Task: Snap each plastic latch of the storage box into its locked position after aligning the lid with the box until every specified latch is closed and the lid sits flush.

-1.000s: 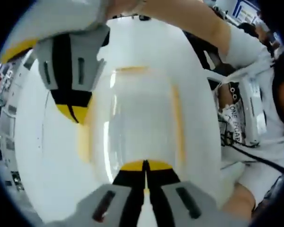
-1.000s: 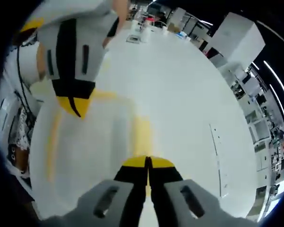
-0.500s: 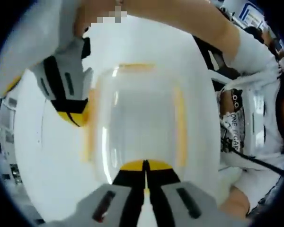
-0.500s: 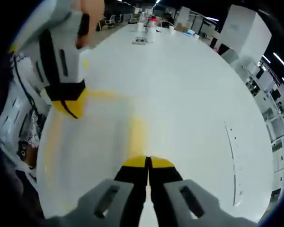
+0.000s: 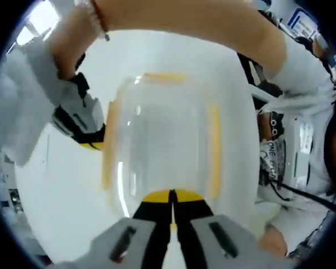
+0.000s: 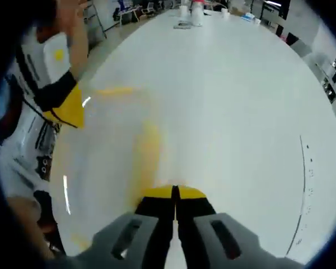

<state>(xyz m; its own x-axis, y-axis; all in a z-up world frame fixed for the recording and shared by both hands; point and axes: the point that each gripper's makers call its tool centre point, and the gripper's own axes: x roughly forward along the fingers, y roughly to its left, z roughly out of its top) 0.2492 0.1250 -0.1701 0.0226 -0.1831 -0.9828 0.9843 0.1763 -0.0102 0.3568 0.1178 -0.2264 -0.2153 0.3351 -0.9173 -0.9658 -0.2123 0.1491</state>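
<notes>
Storage box point(image 5: 162, 140) is sitting on the white table point(image 5: 61, 190), clear-walled, with its lid point(image 5: 165, 126) on top and four yellow latches along the edges: far latch point(image 5: 159, 77), right-hand latch point(image 5: 214, 151), left-hand latch point(image 5: 107, 148), and the near one lying under the left gripper point(image 5: 172, 197). That gripper's jaws are meeting tip to tip with nothing between them, and it is pressing at, or hanging just over, the box's near edge; contact cannot be confirmed. In the right gripper view the box point(image 6: 109, 151) is blurring at left, and the right gripper point(image 6: 175, 193), jaws likewise together and empty, is sitting just beside a long yellow latch point(image 6: 144, 154).

Risks, as judgement only:
- Whether the lid is lying flush cannot be read through the blur; pressing a latch over a skewed lid would be leaving one corner proud.
- The box looks light on a smooth top; a sideways push on a latch would be sliding it rather than snapping it, unless the other gripper is bracing the opposite side.
- Closed tips are offering a narrow contact and may be slipping off the latch.

Surface: a long, glossy white table with a few small items point(image 6: 193, 8) standing at its far end. Room: a person in a white printed shirt point(image 5: 291, 140) is standing close by, with office furniture beyond.
</notes>
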